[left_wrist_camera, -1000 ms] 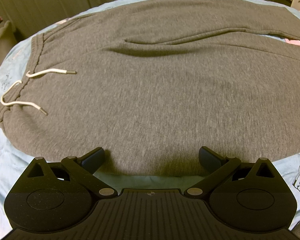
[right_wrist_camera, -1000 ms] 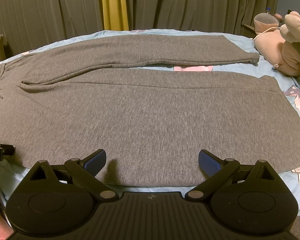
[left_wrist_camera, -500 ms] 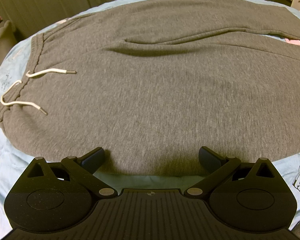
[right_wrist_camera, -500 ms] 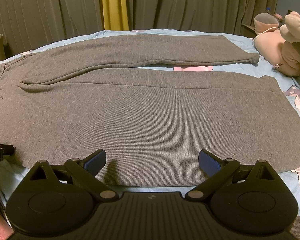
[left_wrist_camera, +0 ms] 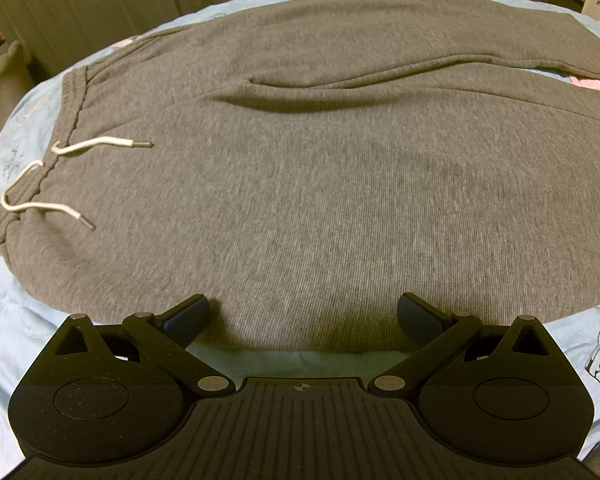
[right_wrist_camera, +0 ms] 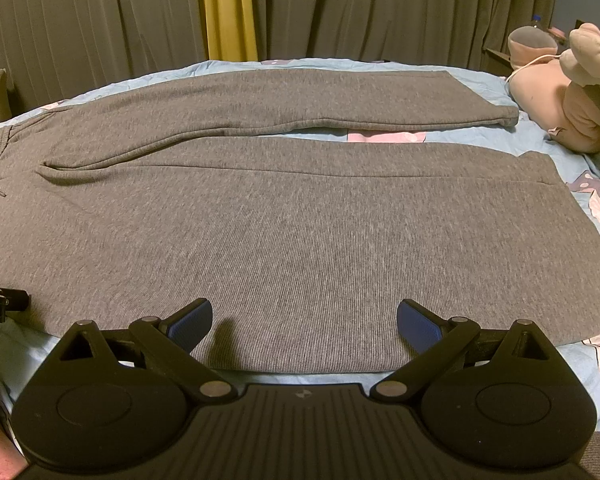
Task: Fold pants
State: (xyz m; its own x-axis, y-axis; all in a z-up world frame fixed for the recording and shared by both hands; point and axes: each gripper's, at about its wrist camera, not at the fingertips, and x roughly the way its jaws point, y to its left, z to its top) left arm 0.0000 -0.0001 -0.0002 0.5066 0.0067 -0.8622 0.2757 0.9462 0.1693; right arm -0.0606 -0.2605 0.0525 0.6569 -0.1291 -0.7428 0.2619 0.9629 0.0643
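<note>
Grey sweatpants [left_wrist_camera: 320, 184] lie spread flat on a light blue bed sheet [left_wrist_camera: 16, 320], both legs stretched out to the right. The waistband [left_wrist_camera: 70, 104] with its white drawstring [left_wrist_camera: 88, 145] is at the left. My left gripper [left_wrist_camera: 302, 314] stands open over the near edge of the hip area, nothing between its fingers. In the right wrist view the pants [right_wrist_camera: 300, 220] fill the bed, with the leg cuffs at the right. My right gripper [right_wrist_camera: 304, 322] is open over the near edge of the front leg, holding nothing.
Pink and beige plush toys [right_wrist_camera: 568, 96] lie at the bed's right end. Dark curtains with a yellow strip [right_wrist_camera: 228, 8] hang behind the bed. Part of the left gripper's body [right_wrist_camera: 0, 300] shows at the left edge of the right wrist view.
</note>
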